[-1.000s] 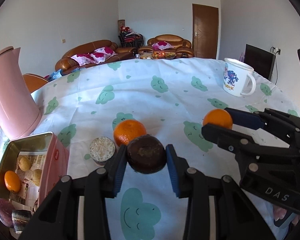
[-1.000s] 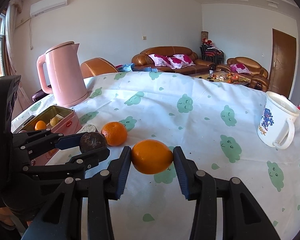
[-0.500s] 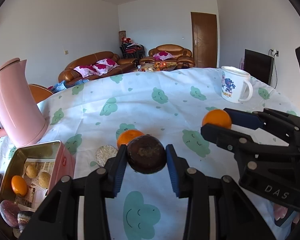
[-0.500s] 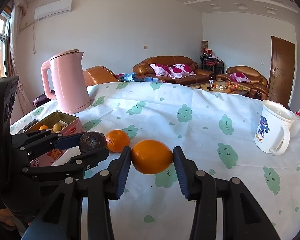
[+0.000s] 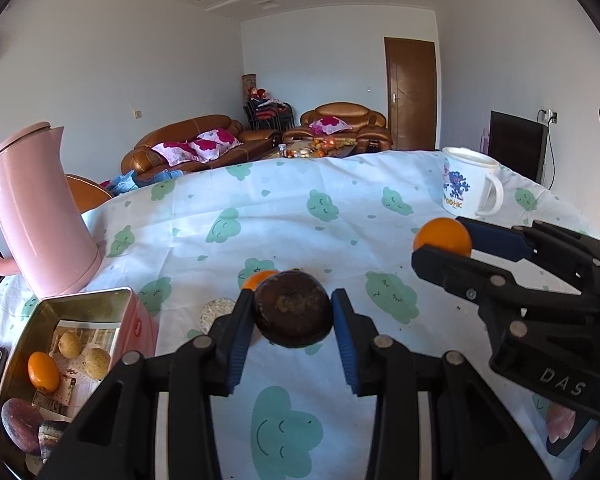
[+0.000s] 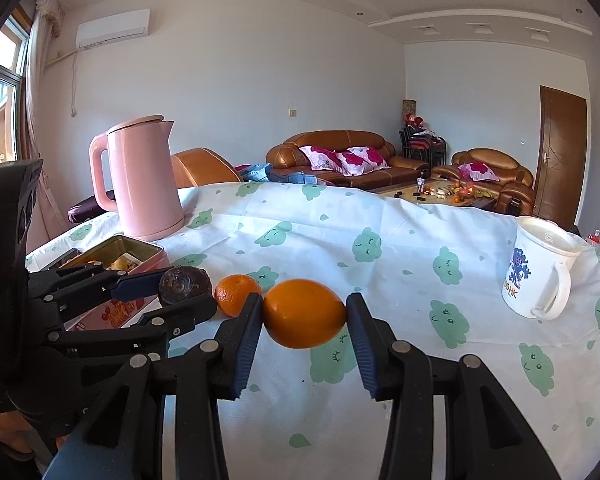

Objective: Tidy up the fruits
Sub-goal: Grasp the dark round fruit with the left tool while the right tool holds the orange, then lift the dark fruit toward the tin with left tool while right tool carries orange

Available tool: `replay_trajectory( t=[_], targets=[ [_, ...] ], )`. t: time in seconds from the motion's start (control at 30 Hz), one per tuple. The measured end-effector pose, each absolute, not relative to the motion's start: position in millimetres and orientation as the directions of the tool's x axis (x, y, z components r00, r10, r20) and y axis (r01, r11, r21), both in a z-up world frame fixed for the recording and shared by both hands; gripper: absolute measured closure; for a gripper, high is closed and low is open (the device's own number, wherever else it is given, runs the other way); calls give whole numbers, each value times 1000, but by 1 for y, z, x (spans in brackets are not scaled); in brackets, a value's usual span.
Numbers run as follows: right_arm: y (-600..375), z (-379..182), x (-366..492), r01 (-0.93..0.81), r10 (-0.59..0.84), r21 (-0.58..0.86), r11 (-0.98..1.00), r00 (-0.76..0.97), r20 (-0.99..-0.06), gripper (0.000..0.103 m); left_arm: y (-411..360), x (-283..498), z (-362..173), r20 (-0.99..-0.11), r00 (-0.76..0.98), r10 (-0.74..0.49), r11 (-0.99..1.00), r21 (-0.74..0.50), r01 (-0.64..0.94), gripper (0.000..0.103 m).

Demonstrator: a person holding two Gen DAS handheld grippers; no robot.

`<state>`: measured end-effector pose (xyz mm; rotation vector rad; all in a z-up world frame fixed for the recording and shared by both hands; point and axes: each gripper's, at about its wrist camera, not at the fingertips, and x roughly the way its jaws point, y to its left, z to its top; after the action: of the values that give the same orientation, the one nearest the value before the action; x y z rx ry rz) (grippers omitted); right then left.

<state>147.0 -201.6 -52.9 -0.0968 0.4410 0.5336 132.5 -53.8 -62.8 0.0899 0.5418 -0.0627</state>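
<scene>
My left gripper (image 5: 293, 312) is shut on a dark brown round fruit (image 5: 293, 307), held above the tablecloth; it also shows in the right wrist view (image 6: 185, 283). My right gripper (image 6: 304, 314) is shut on an orange (image 6: 304, 313), which shows in the left wrist view (image 5: 443, 236) too. A second orange (image 6: 236, 294) lies on the cloth, half hidden behind the brown fruit in the left wrist view (image 5: 256, 278). An open pink tin (image 5: 134, 320) at the left holds several fruits, among them a small orange (image 5: 43, 371).
A pink kettle (image 5: 32, 216) stands behind the tin. A white mug (image 5: 466, 188) stands at the far right. A small round pale lid (image 5: 217, 313) lies beside the tin. The table has a white cloth (image 5: 300, 220) with green clouds.
Both grippers have risen with their fruits still held. The table items sit lower and farther in view, and the loose orange is now mostly hidden behind the brown fruit.
</scene>
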Motion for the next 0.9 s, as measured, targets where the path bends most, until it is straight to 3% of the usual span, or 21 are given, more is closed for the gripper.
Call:
replay_trajectory(
  t=[0.9],
  targets=[
    [-207, -45, 128, -513, 482, -9, 858, 812, -329, 58, -50, 116, -54, -434, 900, -37, 996, 57, 69, 63]
  ],
)
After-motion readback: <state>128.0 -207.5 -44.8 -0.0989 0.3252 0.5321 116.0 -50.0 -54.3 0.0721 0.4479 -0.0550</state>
